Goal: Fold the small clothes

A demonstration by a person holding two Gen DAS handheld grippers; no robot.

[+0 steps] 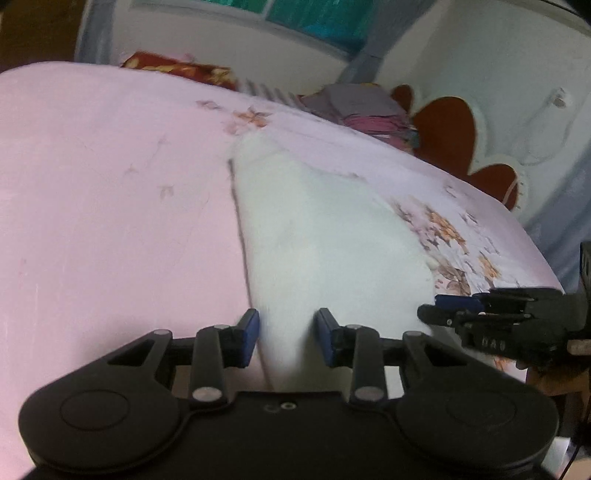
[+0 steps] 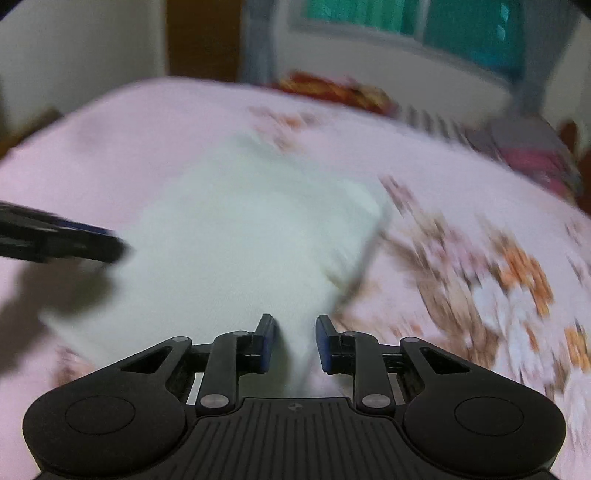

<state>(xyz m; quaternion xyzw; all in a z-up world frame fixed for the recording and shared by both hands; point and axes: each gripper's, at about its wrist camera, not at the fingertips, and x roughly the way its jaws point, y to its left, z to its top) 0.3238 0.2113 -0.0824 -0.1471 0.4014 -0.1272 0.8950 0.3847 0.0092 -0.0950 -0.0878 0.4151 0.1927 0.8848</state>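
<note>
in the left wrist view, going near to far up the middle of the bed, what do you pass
left gripper → white garment → pink floral bedsheet → stack of folded clothes → window

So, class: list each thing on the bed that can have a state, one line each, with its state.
white garment: spread on the bed, near edge lifted.
left gripper: fingers pinching the garment's near edge.
right gripper: fingers pinching the garment's near edge.
clothes pile: stacked, far side of bed.

White garment (image 1: 317,236), pink floral bedsheet (image 1: 110,177), blue gripper pads (image 1: 251,332)
</note>
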